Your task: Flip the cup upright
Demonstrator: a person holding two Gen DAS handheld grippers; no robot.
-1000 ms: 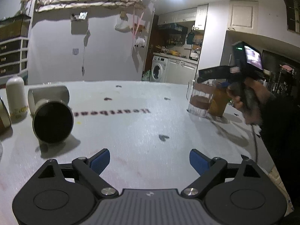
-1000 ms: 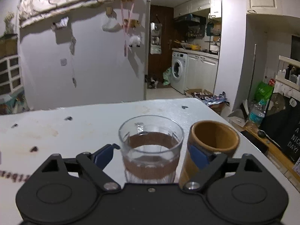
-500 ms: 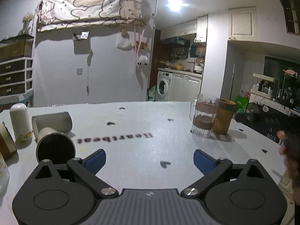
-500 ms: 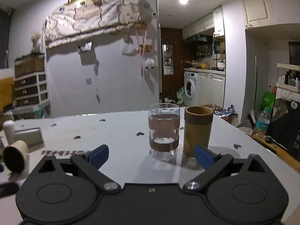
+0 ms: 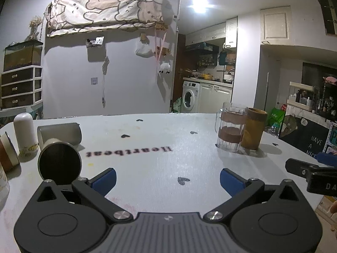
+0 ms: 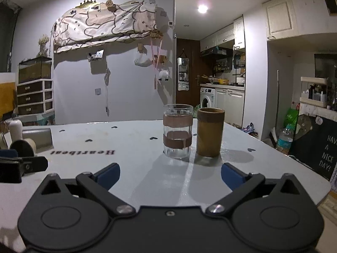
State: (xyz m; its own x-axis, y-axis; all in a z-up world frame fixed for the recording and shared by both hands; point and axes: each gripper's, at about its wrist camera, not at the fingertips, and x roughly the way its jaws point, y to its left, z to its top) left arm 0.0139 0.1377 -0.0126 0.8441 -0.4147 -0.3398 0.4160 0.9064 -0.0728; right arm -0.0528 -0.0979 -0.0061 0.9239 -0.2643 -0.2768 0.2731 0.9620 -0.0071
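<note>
A cream cup with a dark inside [image 5: 60,162] lies on its side at the table's left, mouth toward me; it also shows in the right wrist view [image 6: 23,146]. A grey cup [image 5: 61,133] lies on its side just behind it. A glass with brown bands [image 6: 177,133] and a brown cup [image 6: 209,132] stand upright at the right. My left gripper [image 5: 167,179] is open and empty, low over the table, right of the cream cup. My right gripper [image 6: 170,174] is open and empty, in front of the glass and apart from it.
A white bottle [image 5: 24,136] and a brown-banded container [image 5: 6,151] stand at the table's far left. The white table [image 5: 158,160] has black heart marks and "Heartbeat" lettering. Its right edge drops off beside a black sign [image 6: 324,149].
My right gripper has pulled back from the upright glass, which now stands farther off. My left gripper has risen slightly and the right gripper's tip now shows at its view's right edge.
</note>
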